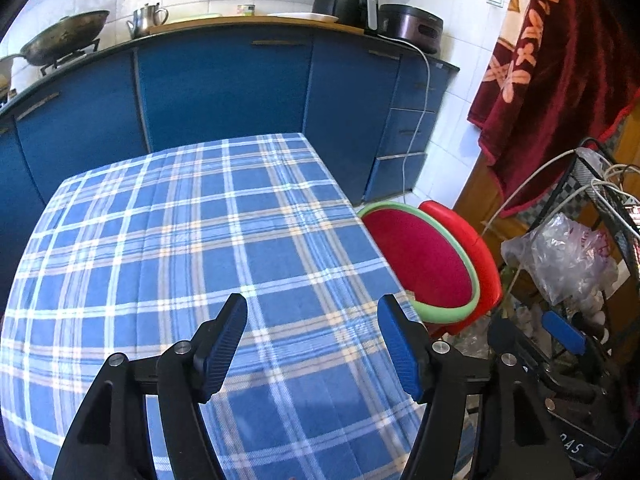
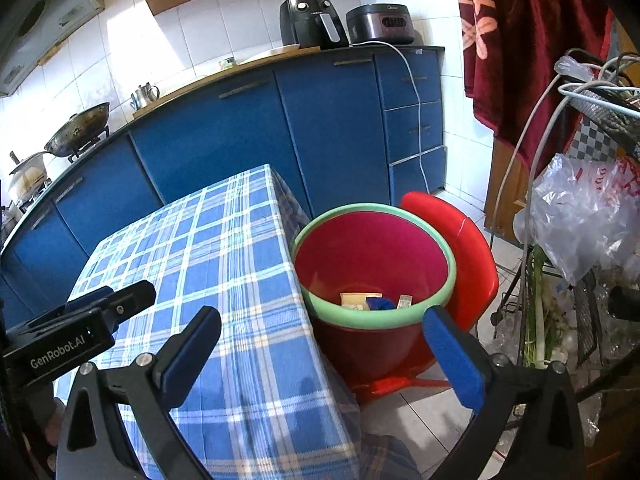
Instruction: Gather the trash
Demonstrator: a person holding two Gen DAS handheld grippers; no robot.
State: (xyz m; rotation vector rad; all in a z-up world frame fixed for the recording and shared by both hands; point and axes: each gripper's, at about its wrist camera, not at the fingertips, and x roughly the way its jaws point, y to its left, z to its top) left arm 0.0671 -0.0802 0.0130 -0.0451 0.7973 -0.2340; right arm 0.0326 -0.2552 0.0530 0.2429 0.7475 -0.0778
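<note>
A red trash bin [image 2: 376,248] with a green rim and a raised red lid [image 2: 464,248] stands on the floor at the right end of the table [image 2: 224,264], which has a blue plaid cloth. Inside lie pieces of trash [image 2: 374,300]: pale paper, something blue, a small wrapper. My right gripper [image 2: 322,340] is open and empty, above the table's right edge and the bin's near rim. My left gripper [image 1: 312,328] is open and empty over the cloth [image 1: 180,240]; the bin [image 1: 420,256] is to its right. The right gripper [image 1: 560,332] shows at the left wrist view's lower right.
Blue kitchen cabinets [image 2: 224,136] run behind the table, with a wok [image 2: 80,126], kettle [image 2: 144,94], air fryer [image 2: 310,20] and cooker [image 2: 380,24] on top. A wire rack [image 2: 592,240] with plastic bags and cables stands right of the bin. A red towel [image 2: 520,40] hangs above.
</note>
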